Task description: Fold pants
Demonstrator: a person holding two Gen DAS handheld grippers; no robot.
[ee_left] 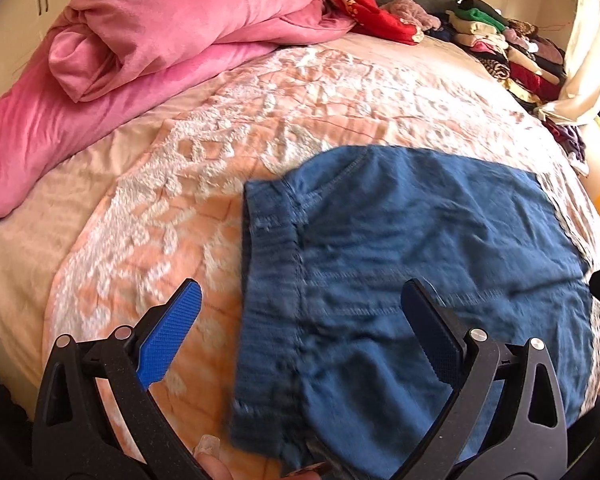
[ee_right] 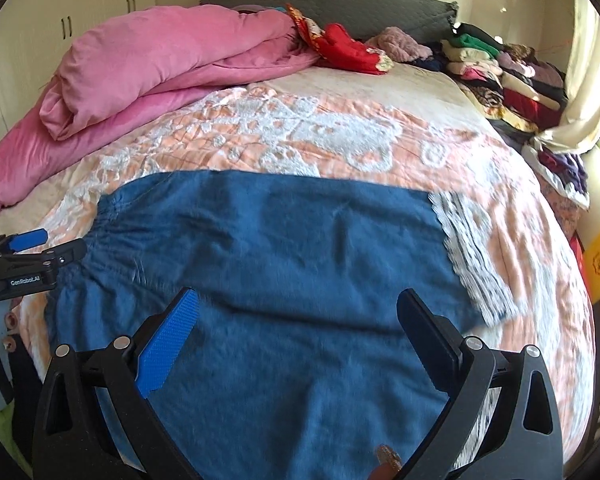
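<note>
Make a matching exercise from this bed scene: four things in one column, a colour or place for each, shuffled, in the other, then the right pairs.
Things:
1. pants
2. quilt
3. stacked clothes
4. headboard

Descriptions:
A. grey, at the far end of the bed
B. blue, spread flat on the bedspread
C. pink, bundled at the far left
D. many colours, piled along the far right edge

Pairs: 1-B, 2-C, 3-D, 4-A
</note>
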